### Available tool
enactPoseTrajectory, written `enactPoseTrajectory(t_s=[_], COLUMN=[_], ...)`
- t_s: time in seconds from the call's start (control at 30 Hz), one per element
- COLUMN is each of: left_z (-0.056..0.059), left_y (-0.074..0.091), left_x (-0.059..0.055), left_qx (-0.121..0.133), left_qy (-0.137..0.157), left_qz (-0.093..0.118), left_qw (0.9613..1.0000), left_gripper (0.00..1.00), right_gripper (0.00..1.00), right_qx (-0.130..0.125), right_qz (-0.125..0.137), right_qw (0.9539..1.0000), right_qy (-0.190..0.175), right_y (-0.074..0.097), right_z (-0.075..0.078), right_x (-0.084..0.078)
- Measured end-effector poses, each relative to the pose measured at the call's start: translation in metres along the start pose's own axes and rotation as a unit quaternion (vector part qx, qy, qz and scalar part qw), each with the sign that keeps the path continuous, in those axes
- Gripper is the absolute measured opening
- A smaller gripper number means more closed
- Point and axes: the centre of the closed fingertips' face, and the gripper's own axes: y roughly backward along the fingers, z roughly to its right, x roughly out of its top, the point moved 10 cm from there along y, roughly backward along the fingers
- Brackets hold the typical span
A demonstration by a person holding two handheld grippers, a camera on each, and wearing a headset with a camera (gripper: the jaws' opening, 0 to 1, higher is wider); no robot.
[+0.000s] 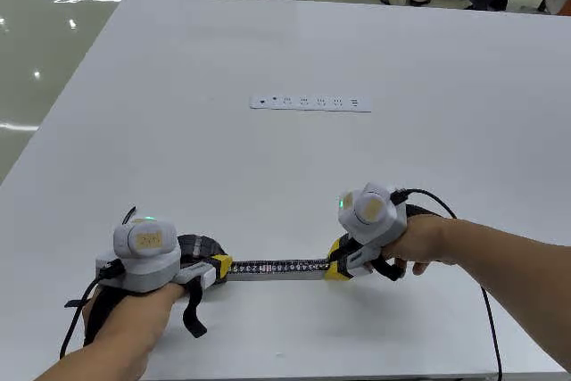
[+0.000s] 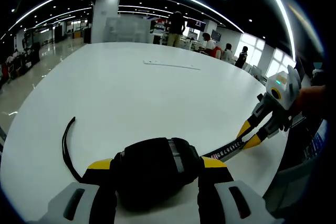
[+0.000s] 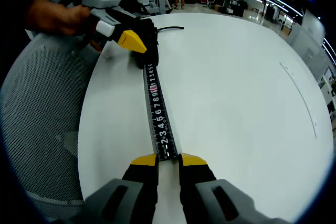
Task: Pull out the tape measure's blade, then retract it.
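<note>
Holding the tape measure (image 1: 198,249) at both ends rn, at the near edge of the worktop (image 1: 268,42). Left gripper (image 1: 219,267) has the black case (image 2: 155,169): its fingers (image 2: 212,163) are clamped on either side, yellow tips against the body, and the case sits on the worktop at near left. Right gripper (image 3: 168,158) is at near right, fingers (image 3: 144,160) pinched together on the tip of the blade (image 3: 157,114). Blade runs flat along the worktop btwn the two, numbers up, straight, no kink I can see. Thin black strap (image 2: 63,145) trails off beyond the case, loose on the surface. Power strip (image 1: 310,103) lies well apart on the far side, not in the way.

Progress, imo: pull-out half is under way or maybe done. A stretch of blade is out of the case and the grippers are apart. How much more I'm meant to draw, can't tell from this. Retract half is not yet done: blade's out, tip in my right fingers. What's left: finish the pull if needed, then walk the tip back twd the case w/ the right gripper while the left pins the case, so the blade doesn't whip. Can't see whether a lock is set on the case.
</note>
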Motion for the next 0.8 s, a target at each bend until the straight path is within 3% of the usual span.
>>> enactPoseTrajectory(t_s=[0.8], left_z=[-0.0009], left_y=[-0.0003], left_x=[0.0001], left_qx=[-0.002], left_qy=[0.003], left_qz=[-0.002], left_qw=[1.0000], left_gripper=[0.59], right_gripper=[0.13], right_qx=[0.005], right_qz=[0.002], right_qw=[1.0000], right_qy=[0.001], right_y=[-0.0062], right_z=[-0.0019], right_x=[0.0099])
